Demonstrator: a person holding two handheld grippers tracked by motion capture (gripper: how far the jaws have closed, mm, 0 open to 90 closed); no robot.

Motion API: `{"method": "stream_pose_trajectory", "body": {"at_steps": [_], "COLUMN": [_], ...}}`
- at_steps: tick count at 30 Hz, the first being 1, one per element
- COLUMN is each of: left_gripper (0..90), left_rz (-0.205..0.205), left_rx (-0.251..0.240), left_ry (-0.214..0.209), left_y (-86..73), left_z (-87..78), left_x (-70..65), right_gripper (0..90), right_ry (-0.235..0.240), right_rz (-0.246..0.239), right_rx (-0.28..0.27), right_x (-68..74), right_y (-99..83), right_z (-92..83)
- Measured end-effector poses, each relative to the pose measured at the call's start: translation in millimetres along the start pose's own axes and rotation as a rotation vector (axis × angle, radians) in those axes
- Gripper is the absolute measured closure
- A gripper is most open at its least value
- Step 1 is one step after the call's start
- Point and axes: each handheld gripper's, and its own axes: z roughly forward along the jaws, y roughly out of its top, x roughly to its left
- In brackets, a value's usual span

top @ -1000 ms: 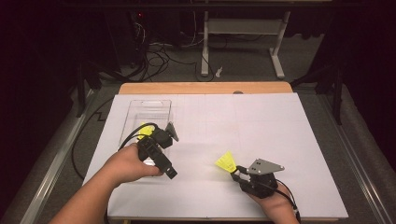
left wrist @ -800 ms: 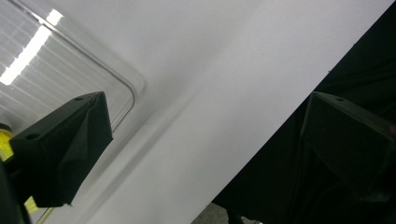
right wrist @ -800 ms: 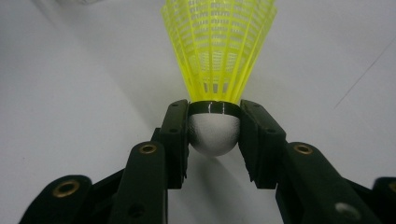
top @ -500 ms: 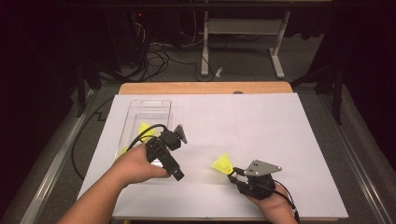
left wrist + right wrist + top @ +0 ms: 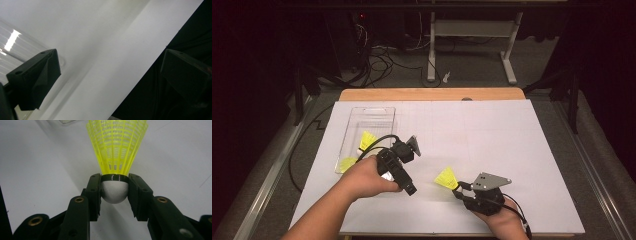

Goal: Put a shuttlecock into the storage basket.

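Note:
A yellow shuttlecock (image 5: 446,177) with a white cork lies low over the white table sheet at the front right. My right gripper (image 5: 458,187) is shut on that cork, and in the right gripper view the pads (image 5: 93,192) press its sides while the shuttlecock's yellow skirt (image 5: 117,147) fans away from my right gripper (image 5: 115,187). My left gripper (image 5: 399,170) is held in a hand just right of a clear tray (image 5: 372,112). The left gripper (image 5: 111,57) is open with nothing between its jaws. Two more yellow shuttlecocks (image 5: 367,140) lie in the tray.
The white sheet (image 5: 492,135) covers a wooden table whose front edge is close below both hands. In the left gripper view the tray's clear wall (image 5: 15,47) sits at the left and the sheet's edge runs diagonally at the right. Table legs and cables stand on the floor beyond.
The left hand has carried its gripper to the right, away from the tray, uncovering the shuttlecocks in it. The right gripper and its shuttlecock have stayed put.

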Motion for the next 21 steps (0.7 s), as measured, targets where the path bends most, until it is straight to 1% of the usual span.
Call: {"method": "stream_pose_trajectory", "body": {"at_steps": [3,4,12,14,19,21], "left_gripper": [4.3,4.4,7.7,9.3,14.4,16.4], "left_rz": [0.008,0.01,0.031,0.035,0.046,0.05], "left_rx": [0.0,-0.003,-0.014,-0.021,-0.028,-0.031], "left_ry": [-0.005,-0.009,-0.008,-0.008,-0.005,0.001], "left_y": [2.5,3.4,9.1,10.2,11.9,12.6], "left_z": [1.5,1.9,7.0,8.4,11.8,14.1], "left_x": [-2.3,-3.2,-8.4,-9.4,-11.2,-12.0], "right_gripper": [65.8,65.7,65.7,65.7,65.8,65.7], "right_ry": [0.006,0.007,0.015,0.02,0.029,0.037], "right_rz": [0.001,-0.005,-0.012,-0.008,-0.018,-0.016], "right_rx": [0.0,-0.001,-0.005,-0.006,-0.007,-0.007], "right_x": [1.5,1.5,4.0,4.5,6.3,7.7], "right_y": [0.6,0.8,1.9,2.0,3.2,3.6], "right_z": [0.1,0.2,0.7,0.7,0.9,1.1]}}
